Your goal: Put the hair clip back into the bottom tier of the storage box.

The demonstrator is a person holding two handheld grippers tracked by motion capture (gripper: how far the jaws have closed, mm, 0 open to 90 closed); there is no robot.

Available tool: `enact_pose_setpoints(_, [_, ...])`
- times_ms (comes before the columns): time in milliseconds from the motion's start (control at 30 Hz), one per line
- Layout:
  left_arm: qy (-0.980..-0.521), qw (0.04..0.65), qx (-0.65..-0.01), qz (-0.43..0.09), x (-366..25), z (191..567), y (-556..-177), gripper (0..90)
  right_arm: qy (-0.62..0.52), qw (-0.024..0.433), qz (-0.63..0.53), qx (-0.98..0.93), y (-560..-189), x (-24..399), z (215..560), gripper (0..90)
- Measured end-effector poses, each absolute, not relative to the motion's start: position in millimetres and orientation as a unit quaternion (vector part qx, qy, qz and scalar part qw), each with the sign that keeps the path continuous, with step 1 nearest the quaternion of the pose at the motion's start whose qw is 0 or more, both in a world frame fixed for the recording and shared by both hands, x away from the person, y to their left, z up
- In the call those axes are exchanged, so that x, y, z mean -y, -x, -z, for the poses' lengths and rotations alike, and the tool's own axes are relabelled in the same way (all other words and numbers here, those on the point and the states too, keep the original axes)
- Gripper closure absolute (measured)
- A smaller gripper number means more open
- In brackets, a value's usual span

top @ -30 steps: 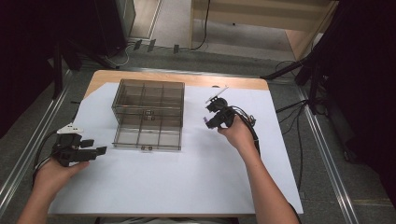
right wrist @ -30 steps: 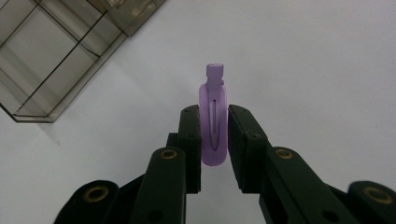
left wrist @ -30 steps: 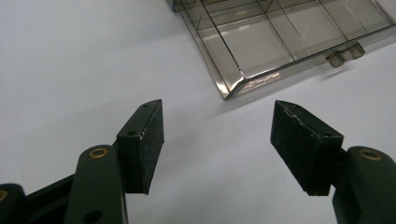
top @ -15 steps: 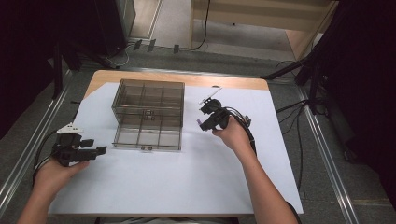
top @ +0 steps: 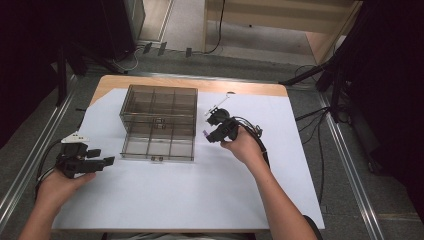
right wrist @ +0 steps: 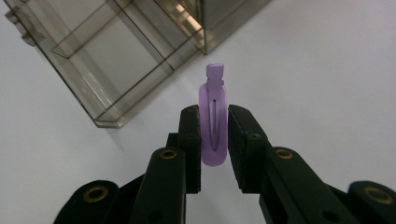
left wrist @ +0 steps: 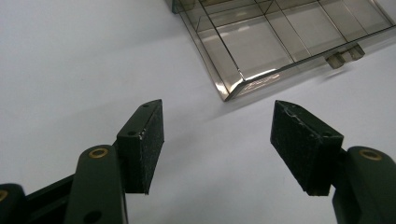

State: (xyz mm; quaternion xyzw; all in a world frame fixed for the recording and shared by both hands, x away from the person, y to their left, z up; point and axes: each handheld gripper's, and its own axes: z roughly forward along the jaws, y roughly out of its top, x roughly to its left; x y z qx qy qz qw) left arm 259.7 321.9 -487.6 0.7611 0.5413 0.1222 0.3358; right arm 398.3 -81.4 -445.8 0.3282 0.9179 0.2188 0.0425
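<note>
Work in hand: carrying a purple hair clip [right wrist: 214, 122] toward a smoke-tinted compartment box [top: 158, 123]; judged from the pictures, the pick-up is done and the drop-off is left.

Right gripper [top: 214, 133]: closed on the hair clip, jaws pressing its two flat sides, the clip's narrow end sticking out past the jaw tips. In the high view it sits just beside the box's right side, near the middle of the tabletop.

Hair clip: held above the white sheet [top: 190, 200], not touching it as far as I can tell; one corner of the box lies just beyond the clip in the right gripper view.

Left gripper [left wrist: 217, 144]: jaws wide apart, holding nothing. It rests low near the left edge of the tabletop, pointed at the box's near-left corner, apart from it.

Compartment box: clear, divided by thin walls into a grid, lid raised at the far side with a latch tab [left wrist: 345, 55] at the near edge. It stands on the sheet toward the far-left part of the tabletop.

Contents: every compartment I can make out looks empty.

Left to do: bring the clip over a compartment and release it, probably then shut the lid.
</note>
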Motion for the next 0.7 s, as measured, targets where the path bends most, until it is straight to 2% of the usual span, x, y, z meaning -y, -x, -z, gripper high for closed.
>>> enact_pose_setpoints(700, [-0.761,0.335,-0.543,-0.121,-326.4,487.8,-259.7,35.8,-0.292,0.029,-0.251,-0.922,-383.2,58.4,437.6,77.0])
